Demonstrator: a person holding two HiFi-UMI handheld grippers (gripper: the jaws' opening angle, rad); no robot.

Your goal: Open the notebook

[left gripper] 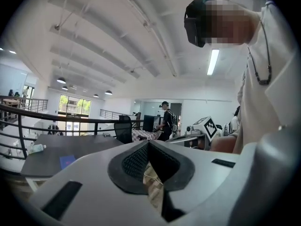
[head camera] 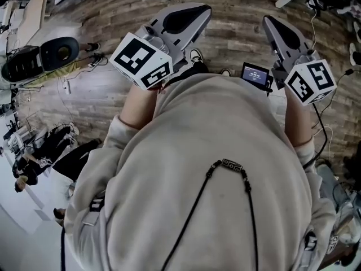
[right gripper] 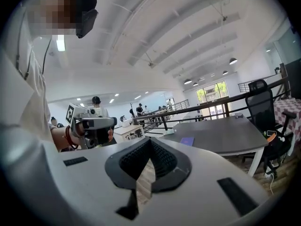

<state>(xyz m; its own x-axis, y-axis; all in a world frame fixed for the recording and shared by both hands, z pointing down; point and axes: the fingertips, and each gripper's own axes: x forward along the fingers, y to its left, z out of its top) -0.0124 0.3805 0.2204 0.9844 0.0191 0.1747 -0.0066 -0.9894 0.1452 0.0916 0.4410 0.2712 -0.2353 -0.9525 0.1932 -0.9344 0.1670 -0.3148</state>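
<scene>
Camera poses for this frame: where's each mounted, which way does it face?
Head view: on the person's head, facing steeply down; shows sweatshirt, left gripper, right gripper, wooden floor.
Left gripper view: rides the left gripper, looks along its shut jaws across the room; sweatshirt at right.
Right gripper view: rides the right gripper, along its shut jaws; sweatshirt at left.
Shared: both gripper views show the grey table with the blue notebook, plus the other gripper.
</scene>
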